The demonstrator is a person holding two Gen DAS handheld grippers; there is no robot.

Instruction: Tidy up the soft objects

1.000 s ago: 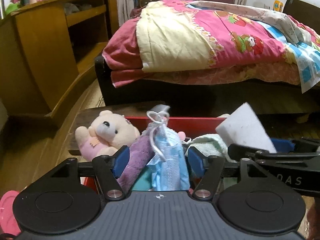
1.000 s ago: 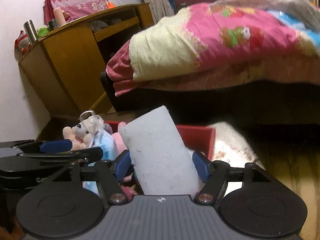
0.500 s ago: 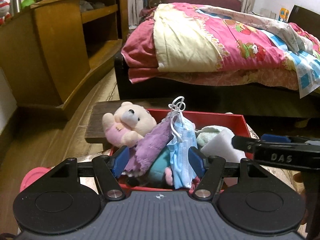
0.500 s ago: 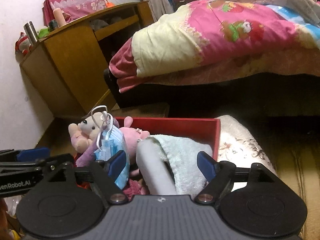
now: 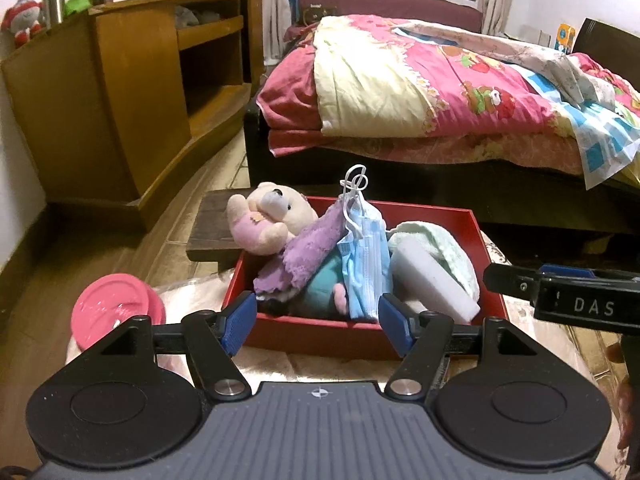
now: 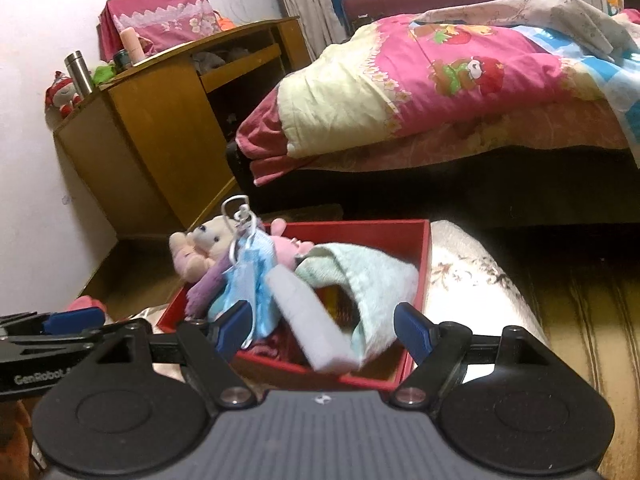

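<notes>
A red box (image 5: 484, 236) (image 6: 420, 256) sits on a pale floral cushion and holds soft things: a cream and pink teddy bear (image 5: 266, 216) (image 6: 196, 246), a purple cloth (image 5: 304, 252), a blue face mask (image 5: 366, 256) (image 6: 250, 276), a mint towel (image 5: 440, 244) (image 6: 372, 272) and a white sponge block (image 5: 430, 280) (image 6: 308, 312). My left gripper (image 5: 316, 320) is open and empty, just in front of the box. My right gripper (image 6: 324, 326) is open and empty, over the box's near edge.
A pink round lid (image 5: 114, 306) lies left of the box. A bed with a pink quilt (image 5: 420, 80) stands behind. A wooden shelf unit (image 5: 132, 92) is at the left, a dark low stool (image 5: 212, 220) behind the box.
My right gripper has opened and let the white sponge block drop into the red box. Both grippers have pulled back from the box.
</notes>
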